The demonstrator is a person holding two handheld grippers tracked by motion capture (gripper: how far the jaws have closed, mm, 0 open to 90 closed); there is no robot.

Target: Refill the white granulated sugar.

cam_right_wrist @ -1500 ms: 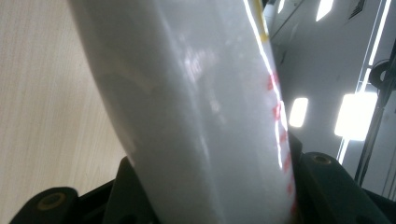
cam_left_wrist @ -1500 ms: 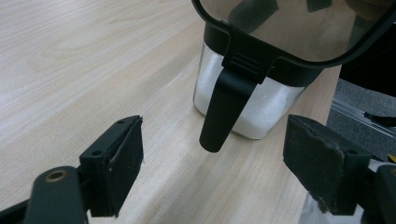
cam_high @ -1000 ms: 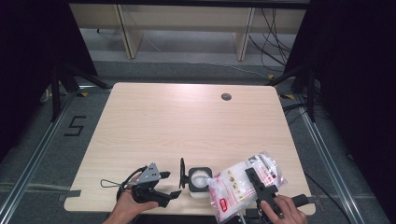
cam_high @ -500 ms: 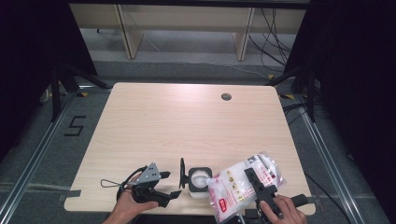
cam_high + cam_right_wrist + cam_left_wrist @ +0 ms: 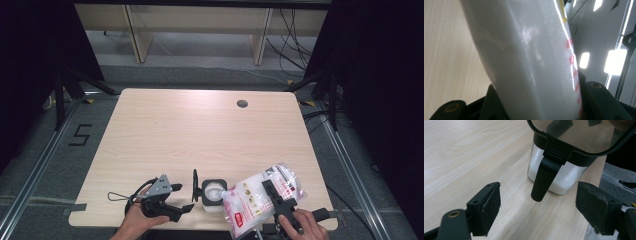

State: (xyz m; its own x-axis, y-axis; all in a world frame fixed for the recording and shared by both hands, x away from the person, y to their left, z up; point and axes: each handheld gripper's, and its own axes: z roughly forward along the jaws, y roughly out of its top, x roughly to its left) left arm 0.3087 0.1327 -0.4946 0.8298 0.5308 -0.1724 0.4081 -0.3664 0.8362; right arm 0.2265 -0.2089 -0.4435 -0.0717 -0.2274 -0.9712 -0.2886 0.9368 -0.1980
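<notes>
The right claw (image 5: 280,207) grips a white-filled bag (image 5: 252,202) at the container's (image 5: 214,192) four o'clock; the left claw (image 5: 182,197), at nine, gapes wide.

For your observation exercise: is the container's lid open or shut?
Open: the lid stands upright beside the container, whose white contents show from above.

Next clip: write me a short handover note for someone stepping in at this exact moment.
Right gripper: shut on the bag of white powder, tilted over the container.
Left gripper: open, jaws apart, beside the container and touching nothing.
Container: near table edge, lid flipped up, white powder inside.
Done: lid open, bag lifted.
Left: probably finish pouring, put the bag down, close the lid.
</notes>
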